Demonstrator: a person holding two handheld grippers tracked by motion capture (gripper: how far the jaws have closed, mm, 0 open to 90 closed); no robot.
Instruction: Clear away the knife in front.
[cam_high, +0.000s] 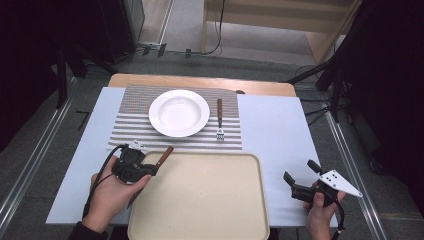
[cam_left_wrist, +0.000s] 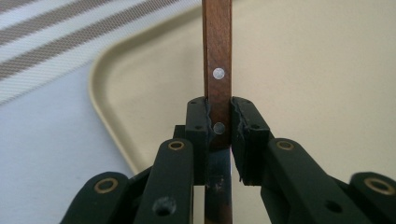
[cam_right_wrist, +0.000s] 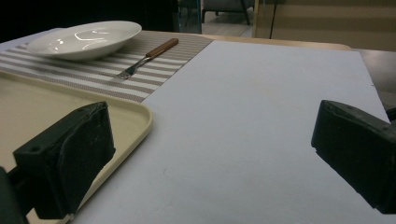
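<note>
My left gripper (cam_high: 151, 168) is shut on a wooden-handled utensil (cam_high: 164, 155) at the near-left corner of the beige tray (cam_high: 210, 200). In the left gripper view the pads (cam_left_wrist: 198, 123) clamp the riveted brown handle (cam_left_wrist: 217, 56), which points away over the tray (cam_left_wrist: 303, 70). The utensil's dark metal part runs back between the jaws, so I cannot tell what kind it is. My right gripper (cam_high: 300, 170) stands open and empty to the right of the tray, low over the pale blue mat (cam_high: 272, 130). In the right gripper view its jaws stand wide apart (cam_right_wrist: 210, 154).
A white plate (cam_high: 179, 113) lies on a striped placemat (cam_high: 130, 131) beyond the tray, and a fork (cam_high: 219, 120) with a wooden handle lies to its right. The right gripper view shows the plate (cam_right_wrist: 84, 39), fork (cam_right_wrist: 140, 60) and tray corner (cam_right_wrist: 137, 116).
</note>
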